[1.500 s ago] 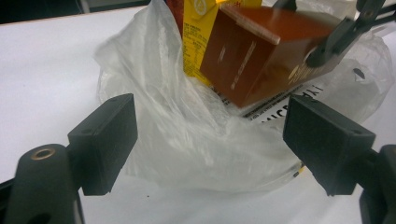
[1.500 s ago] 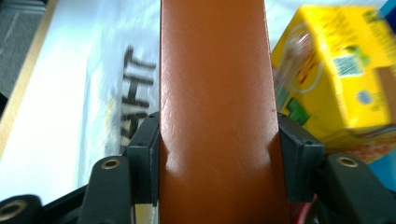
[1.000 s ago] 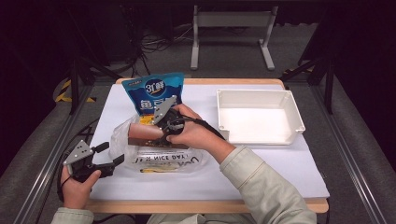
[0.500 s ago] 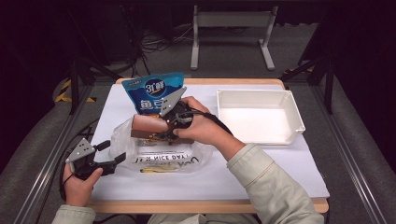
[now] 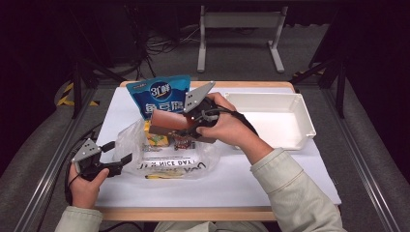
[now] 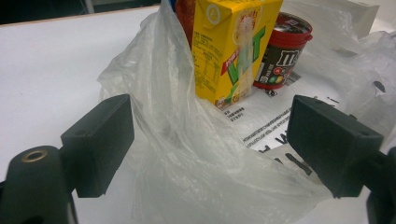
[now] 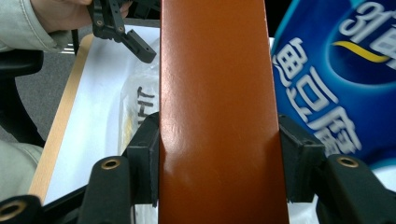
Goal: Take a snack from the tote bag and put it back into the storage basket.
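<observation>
My right gripper (image 5: 187, 126) is shut on a long brown box (image 5: 167, 123), held level in the air above a clear plastic bag (image 5: 186, 162). In the right gripper view the brown box (image 7: 215, 107) runs up between both pads. Inside the bag stand a yellow juice carton (image 6: 229, 46) and a red-lidded M&M's cup (image 6: 282, 51). My left gripper (image 5: 119, 152) is at the bag's left edge. Its jaws have just been opening, and loose bag film (image 6: 187, 154) lies between them without being pinched.
A blue snack pouch (image 5: 157, 96) stands behind the bag. A white tray (image 5: 309, 121) sits at the right of the white table cover. The wooden table edge (image 5: 193, 212) runs along the front, and dark rails flank both sides.
My right gripper has risen and moved toward the back right, lifting the brown box out of the bag. The left hand has stayed near the bag's left edge.
</observation>
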Demonstrator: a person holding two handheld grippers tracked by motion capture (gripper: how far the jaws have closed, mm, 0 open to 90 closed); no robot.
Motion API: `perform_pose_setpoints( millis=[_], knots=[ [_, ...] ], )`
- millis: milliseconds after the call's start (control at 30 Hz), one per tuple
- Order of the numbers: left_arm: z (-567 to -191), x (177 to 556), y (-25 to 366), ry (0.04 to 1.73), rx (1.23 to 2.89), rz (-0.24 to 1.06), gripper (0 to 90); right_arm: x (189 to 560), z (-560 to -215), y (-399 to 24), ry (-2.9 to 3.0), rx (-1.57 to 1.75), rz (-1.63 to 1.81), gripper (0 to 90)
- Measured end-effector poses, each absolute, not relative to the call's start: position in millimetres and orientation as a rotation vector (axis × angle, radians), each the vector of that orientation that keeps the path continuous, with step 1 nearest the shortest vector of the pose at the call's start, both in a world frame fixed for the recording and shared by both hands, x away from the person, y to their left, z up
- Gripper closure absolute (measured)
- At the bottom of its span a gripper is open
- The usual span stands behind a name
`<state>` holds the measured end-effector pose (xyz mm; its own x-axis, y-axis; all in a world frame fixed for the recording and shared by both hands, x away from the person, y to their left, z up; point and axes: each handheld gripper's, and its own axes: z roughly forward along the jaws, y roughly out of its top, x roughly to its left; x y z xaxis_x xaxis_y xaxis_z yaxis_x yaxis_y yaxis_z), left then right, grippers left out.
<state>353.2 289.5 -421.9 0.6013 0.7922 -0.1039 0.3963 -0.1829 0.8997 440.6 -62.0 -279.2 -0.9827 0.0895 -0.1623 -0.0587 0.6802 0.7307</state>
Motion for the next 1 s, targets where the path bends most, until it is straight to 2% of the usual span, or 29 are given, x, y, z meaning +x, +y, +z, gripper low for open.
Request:
perform_pose_setpoints(
  millis=[1000],
  knots=[
    [-422, 354, 294, 0.982, 1.785, 0.517, 9.7, 449, -245, -143, 2.620, 0.170, 1.165, 42.6]
  ],
)
